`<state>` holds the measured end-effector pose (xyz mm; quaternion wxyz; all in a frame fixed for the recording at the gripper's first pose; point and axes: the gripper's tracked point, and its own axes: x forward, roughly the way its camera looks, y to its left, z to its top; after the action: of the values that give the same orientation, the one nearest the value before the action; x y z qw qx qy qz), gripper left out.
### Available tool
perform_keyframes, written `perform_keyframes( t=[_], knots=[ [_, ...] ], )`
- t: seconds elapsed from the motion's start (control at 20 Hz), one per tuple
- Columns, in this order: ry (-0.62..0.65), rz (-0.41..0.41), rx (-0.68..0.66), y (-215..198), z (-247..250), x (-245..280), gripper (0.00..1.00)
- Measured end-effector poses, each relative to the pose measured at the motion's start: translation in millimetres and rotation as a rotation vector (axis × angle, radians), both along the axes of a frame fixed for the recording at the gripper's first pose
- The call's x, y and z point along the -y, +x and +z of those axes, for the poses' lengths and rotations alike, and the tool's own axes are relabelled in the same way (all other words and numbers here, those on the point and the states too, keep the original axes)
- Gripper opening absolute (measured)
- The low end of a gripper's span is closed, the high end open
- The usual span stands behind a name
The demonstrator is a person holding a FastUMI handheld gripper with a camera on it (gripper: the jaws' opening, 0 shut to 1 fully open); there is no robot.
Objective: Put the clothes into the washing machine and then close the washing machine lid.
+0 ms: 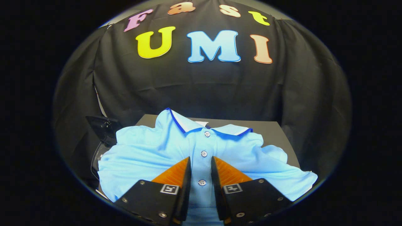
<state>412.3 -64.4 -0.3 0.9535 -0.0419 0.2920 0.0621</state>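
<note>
Your gripper (pixel 201 163) sits low over a light blue polo shirt (pixel 150 153), fingers pointing along the button placket toward the collar. The two fingers stand a narrow gap apart, one on each side of the placket. A strip of blue cloth with two white buttons shows between them. You cannot tell from here whether the fingers are pressing into the fabric or just hovering over it; nothing looks bunched or lifted between them.

The shirt lies spread front-up on a dark flat surface (pixel 276 131), which shows bare beyond the shirt's shoulder on the right. The collar (pixel 188 124) is beyond the fingertips, pale with a dark blue edge stripe, its left flap standing up a bit. One more button (pixel 207 134) sits just below the collar opening, ahead of the fingers. The cloth is rumpled, with loose folds across both shoulders and one sleeve (pixel 298 180) trailing out to the right of your right finger.

To the left of the shirt, partly under its edge, there is a dark glossy object (pixel 102 127) with a curved rim. It may be part of the washing machine, but too little shows to say. Black cloth (pixel 204 88) hangs behind everything as the booth wall.
</note>
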Motion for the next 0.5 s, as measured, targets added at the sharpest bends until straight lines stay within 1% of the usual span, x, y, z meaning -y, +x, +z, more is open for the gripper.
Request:
perform_keyframes(
  t=[0.1,0.15,0.2,0.3,0.4,0.5],
  knots=[
    [-0.009,0.021,0.003,-4.6,0.0,-2.3,0.12],
    [-0.014,0.031,0.009,-4.4,2.3,-2.2,0.09],
    [-0.016,0.043,0.015,-5.1,3.8,-3.4,0.01],
    [0.039,0.048,0.047,-6.8,10.9,-7.4,0.00],
    [0.096,0.041,0.046,-12.3,15.6,-13.9,0.00],
    [0.124,0.046,0.069,-15.8,28.7,-20.8,0.00]
  ],
)
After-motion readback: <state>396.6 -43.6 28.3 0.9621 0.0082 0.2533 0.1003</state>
